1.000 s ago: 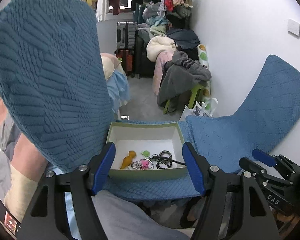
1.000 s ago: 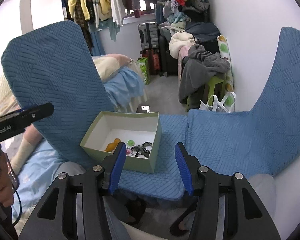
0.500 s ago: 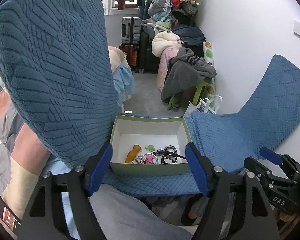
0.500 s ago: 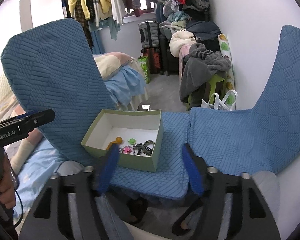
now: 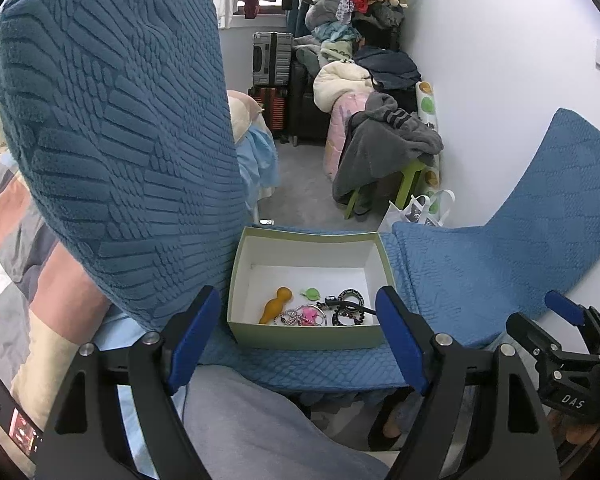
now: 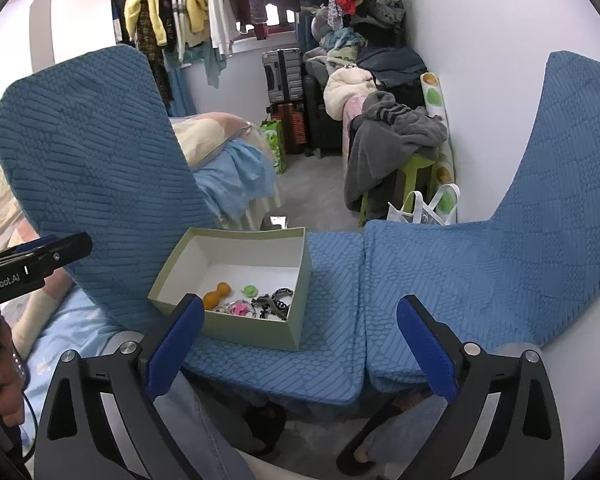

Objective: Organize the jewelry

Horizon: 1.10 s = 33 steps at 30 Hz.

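Pale-green box: open-topped, on the blue seat cushion.
Jewelry: heaped along the box's near wall.
Left gripper: spread wide, empty, near the box.
Right gripper: spread wide, empty.

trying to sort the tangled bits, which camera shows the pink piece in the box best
The left wrist view. It looks almost straight into the box, so the pink piece shows among the chains, unblocked. In the right wrist view the pink piece is smaller, seen at a slant, close to the right gripper's left finger.
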Motion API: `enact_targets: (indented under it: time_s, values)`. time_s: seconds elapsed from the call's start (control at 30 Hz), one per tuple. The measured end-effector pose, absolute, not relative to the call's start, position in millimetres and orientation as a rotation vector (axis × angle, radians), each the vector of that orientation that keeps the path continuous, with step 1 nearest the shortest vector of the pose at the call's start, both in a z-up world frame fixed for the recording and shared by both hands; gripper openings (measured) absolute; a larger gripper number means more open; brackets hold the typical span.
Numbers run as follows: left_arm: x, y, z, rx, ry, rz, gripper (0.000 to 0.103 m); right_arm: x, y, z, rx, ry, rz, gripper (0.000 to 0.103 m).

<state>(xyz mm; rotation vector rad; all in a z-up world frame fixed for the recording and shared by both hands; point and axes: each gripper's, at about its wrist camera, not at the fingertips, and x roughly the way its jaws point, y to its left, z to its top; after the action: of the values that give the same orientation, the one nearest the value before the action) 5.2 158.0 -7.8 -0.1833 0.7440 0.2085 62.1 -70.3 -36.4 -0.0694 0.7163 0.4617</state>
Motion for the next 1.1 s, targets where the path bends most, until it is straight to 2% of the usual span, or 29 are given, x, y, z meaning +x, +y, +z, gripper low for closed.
enact_targets:
  time_s: [1.1]
  values:
    - [4.4, 156.5, -11.9, -0.199, 0.767, 0.211, 0.08, 63.3, -77.0, -40.0, -0.073, 0.727, 0.445, 0.098]
